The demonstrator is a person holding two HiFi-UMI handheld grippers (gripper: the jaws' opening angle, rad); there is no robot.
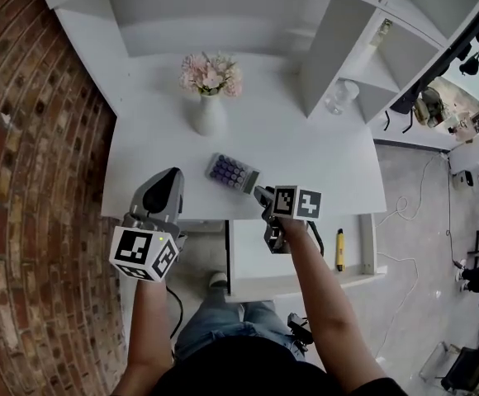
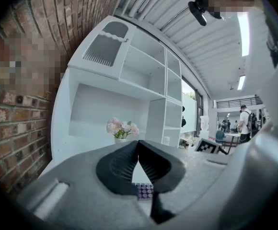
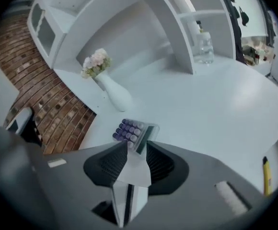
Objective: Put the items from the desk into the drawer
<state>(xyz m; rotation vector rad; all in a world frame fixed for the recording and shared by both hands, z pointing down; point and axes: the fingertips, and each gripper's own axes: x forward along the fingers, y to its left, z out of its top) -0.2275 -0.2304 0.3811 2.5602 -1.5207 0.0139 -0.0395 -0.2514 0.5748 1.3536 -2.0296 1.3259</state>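
Nearly at the calculator, the right tongs are spread and empty.

The calculator lies flat on the white surface, in front of a vase of flowers. The right tongs tilt down at its near end, tips just beside it, nothing pinched. The left tongs hover at the front edge, pressed together and empty. Below the edge, the drawer stands open with a yellow pen inside.

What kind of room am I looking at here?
Probably a lab or studio staged as a home study: a white desk with shelves against a brick wall, a flower vase, but loose cables on the floor beside it.
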